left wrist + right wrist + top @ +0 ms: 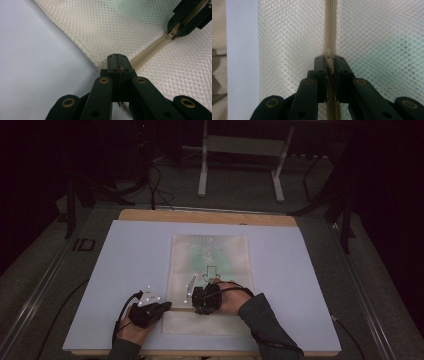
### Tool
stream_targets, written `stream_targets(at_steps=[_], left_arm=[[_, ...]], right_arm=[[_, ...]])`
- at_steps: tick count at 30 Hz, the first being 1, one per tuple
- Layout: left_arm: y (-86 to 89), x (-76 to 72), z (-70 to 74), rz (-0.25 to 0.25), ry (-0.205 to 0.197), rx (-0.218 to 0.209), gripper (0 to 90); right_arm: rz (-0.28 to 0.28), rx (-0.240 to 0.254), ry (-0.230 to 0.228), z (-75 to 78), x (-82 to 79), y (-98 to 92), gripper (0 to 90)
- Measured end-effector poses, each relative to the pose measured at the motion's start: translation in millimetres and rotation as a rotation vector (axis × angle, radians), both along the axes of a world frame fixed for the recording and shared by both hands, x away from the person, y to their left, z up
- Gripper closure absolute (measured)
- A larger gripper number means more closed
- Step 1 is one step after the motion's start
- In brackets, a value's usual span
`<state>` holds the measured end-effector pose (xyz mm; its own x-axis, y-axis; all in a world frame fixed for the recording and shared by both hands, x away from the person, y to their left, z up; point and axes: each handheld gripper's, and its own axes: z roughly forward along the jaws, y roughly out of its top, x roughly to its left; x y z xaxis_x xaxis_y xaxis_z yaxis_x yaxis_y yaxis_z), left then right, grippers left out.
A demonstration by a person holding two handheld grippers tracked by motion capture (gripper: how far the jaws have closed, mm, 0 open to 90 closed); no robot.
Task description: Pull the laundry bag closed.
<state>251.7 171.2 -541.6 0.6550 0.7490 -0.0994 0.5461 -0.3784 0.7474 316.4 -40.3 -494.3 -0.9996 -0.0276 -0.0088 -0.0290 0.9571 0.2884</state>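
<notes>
The left gripper (117, 58) is closed on the edge of the mesh bag (107, 27), at the end of its zipper (150, 48). The bag lies flat on the white board (125, 260). To its right, the right gripper (330, 62) is closed on the zipper pull (330, 67).

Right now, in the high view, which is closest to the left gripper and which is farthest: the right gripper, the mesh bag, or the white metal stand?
1. mesh bag: its near left corner is pinched in the left gripper.
2. right gripper: just to the right, on the bag's zipper.
3. white metal stand: far off on the floor beyond the table.
</notes>
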Motion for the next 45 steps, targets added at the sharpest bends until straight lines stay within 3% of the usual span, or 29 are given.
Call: stream_targets(at_steps=[45], left_arm=[[-0.1, -0.1, 0.0, -0.001, -0.003, 0.002, 89.5]], right_arm=[[-0.02, -0.015, 0.027, 1.0, 3.7, -19.8, 82.2]])
